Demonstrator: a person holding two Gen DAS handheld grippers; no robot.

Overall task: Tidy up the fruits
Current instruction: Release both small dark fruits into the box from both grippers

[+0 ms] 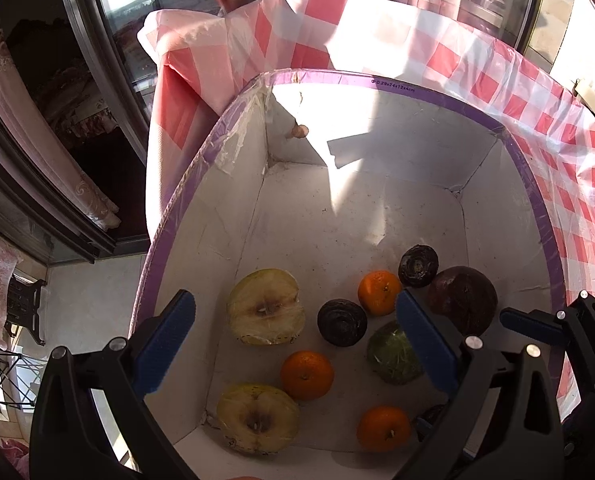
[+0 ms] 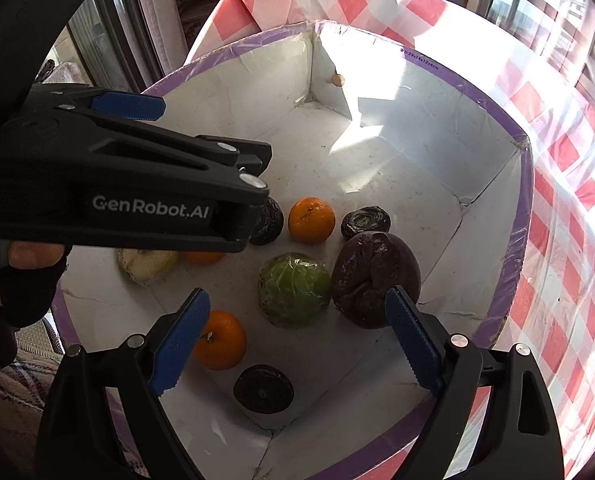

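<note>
While both grippers hang above it, the white box [image 1: 377, 208] with a purple rim sits on a red-checked cloth [image 1: 537, 92] and holds all the fruit — two halved apples [image 1: 265, 306], cut faces up, three oranges [image 1: 307, 374], a green round fruit [image 2: 293, 290], a large dark wrinkled fruit [image 2: 373, 276] and small dark ones [image 1: 341, 322]. The left gripper [image 1: 297, 346] stands wide, empty. The right gripper [image 2: 297, 344] too — jaws spread over the green fruit, touching nothing.
</note>
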